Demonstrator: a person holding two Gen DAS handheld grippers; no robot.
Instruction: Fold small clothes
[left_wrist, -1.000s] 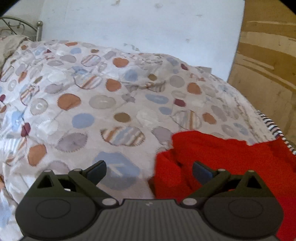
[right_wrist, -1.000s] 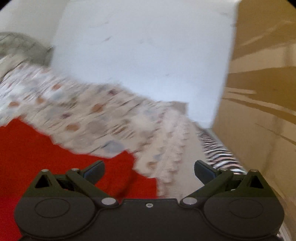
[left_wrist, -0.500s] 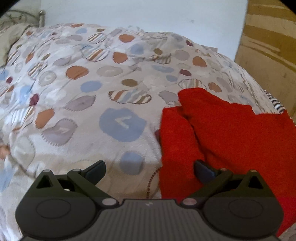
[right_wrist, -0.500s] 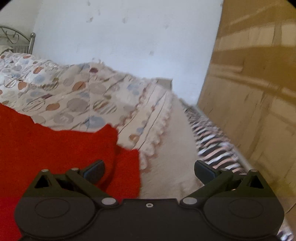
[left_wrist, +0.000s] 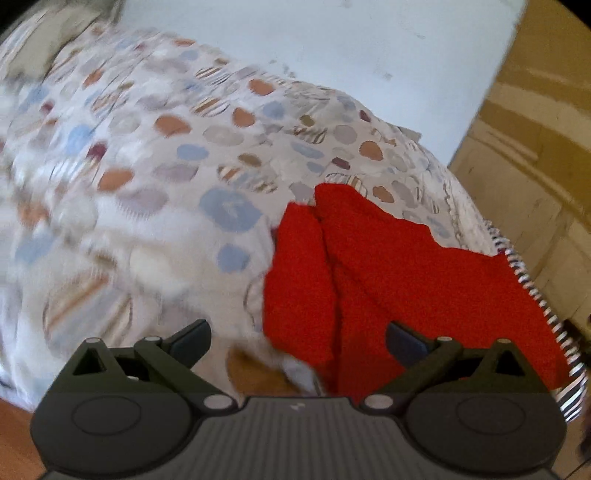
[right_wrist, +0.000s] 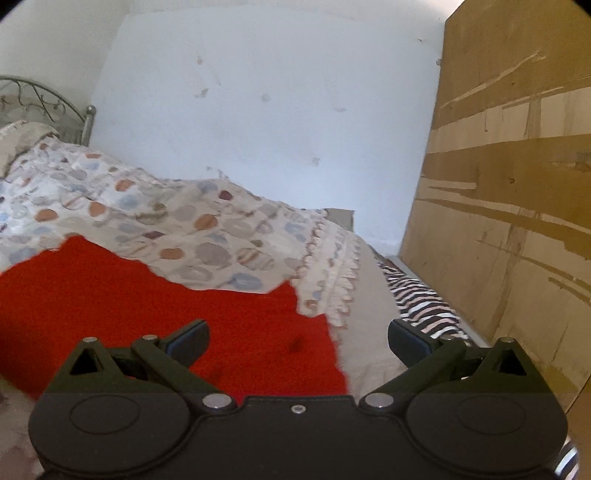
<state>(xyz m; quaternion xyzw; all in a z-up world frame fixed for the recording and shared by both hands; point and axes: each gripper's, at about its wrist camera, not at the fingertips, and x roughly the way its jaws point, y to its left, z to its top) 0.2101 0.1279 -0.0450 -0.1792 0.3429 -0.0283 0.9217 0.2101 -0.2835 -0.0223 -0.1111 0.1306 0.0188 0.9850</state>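
Note:
A red knitted garment (left_wrist: 388, 269) lies spread on the patterned bedspread (left_wrist: 155, 177), with a folded-over strip along its left side. My left gripper (left_wrist: 297, 341) hovers open over the garment's near left edge, nothing between its fingers. In the right wrist view the same red garment (right_wrist: 159, 317) fills the lower left, and its right edge ends near the bedspread's frilled border. My right gripper (right_wrist: 297, 341) stands open above that right edge, holding nothing.
The bedspread (right_wrist: 177, 225) with coloured spots covers the bed. A zebra-striped cloth (right_wrist: 424, 306) runs along the bed's right side beside a brown board wall (right_wrist: 517, 184). A white wall (right_wrist: 258, 110) and a metal bed frame (right_wrist: 44, 99) stand behind.
The left gripper has pulled back and shifted, so more of the red garment and the bed's near edge show. The right gripper has moved left over the garment's right edge. Both stay open.

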